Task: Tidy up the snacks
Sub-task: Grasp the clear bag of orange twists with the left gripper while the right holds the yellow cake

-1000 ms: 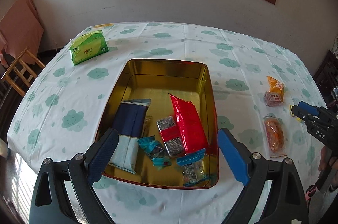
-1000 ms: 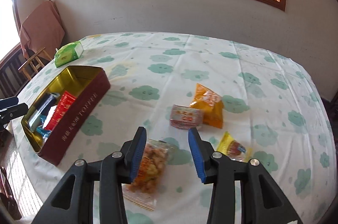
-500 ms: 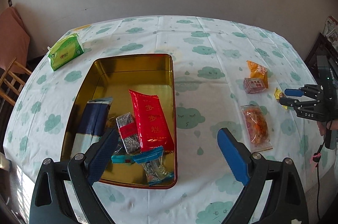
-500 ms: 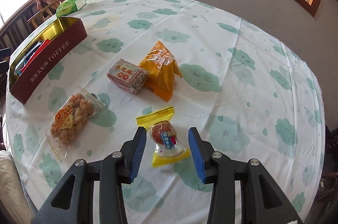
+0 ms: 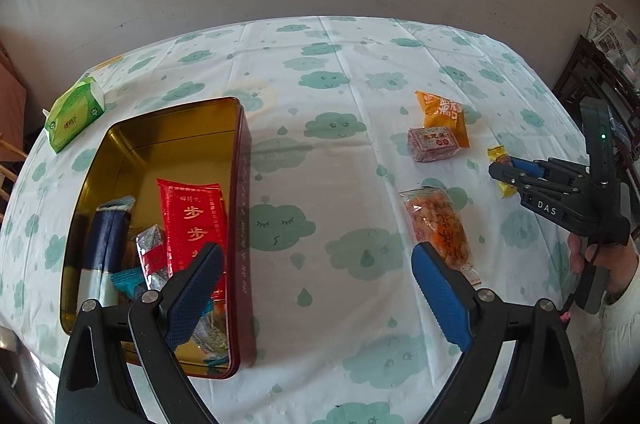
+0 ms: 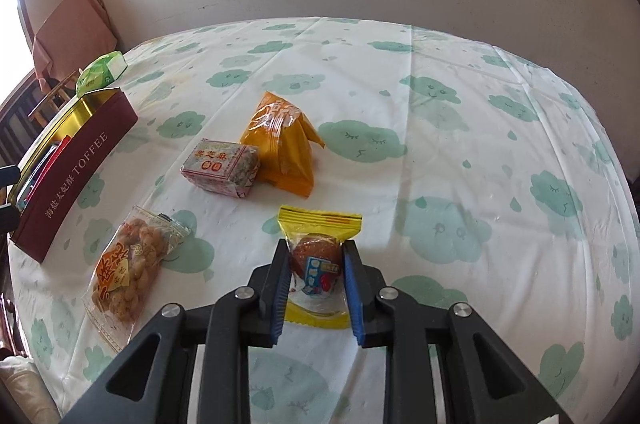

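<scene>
Where its fingers stood apart, right gripper (image 6: pixel 314 266) now clamps yellow snack packet (image 6: pixel 318 264) — closing just finished.

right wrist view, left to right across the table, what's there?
Toffee tin → peanut bag → sesame block → orange bag → yellow-wrapped cake, held in the right gripper.

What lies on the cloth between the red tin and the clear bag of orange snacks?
Nothing: in the left wrist view the cloth between the tin and the bag is bare.
</scene>
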Demonstrator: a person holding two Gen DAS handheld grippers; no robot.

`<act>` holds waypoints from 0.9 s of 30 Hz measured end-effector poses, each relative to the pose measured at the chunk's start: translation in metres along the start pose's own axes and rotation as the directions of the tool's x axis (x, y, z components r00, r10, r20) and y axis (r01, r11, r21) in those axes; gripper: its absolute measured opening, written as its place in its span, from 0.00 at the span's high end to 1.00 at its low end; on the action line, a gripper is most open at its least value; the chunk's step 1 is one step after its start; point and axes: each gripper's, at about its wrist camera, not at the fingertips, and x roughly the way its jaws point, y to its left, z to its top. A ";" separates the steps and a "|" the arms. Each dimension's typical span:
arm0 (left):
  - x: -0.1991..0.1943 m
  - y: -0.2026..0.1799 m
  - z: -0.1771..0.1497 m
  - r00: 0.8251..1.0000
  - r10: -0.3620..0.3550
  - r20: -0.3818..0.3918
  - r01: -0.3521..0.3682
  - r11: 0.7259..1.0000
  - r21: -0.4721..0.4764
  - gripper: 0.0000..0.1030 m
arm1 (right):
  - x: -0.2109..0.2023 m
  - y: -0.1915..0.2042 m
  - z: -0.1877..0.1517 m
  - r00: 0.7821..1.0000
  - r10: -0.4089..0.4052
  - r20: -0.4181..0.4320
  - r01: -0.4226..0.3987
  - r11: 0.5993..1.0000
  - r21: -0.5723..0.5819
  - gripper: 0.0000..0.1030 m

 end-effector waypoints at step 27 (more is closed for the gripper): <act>0.087 -0.086 0.012 0.988 -0.057 -0.143 0.060 0.998 0.022 0.37 | -0.009 -0.015 -0.016 0.996 -0.082 0.045 0.073 0.983 0.170 0.75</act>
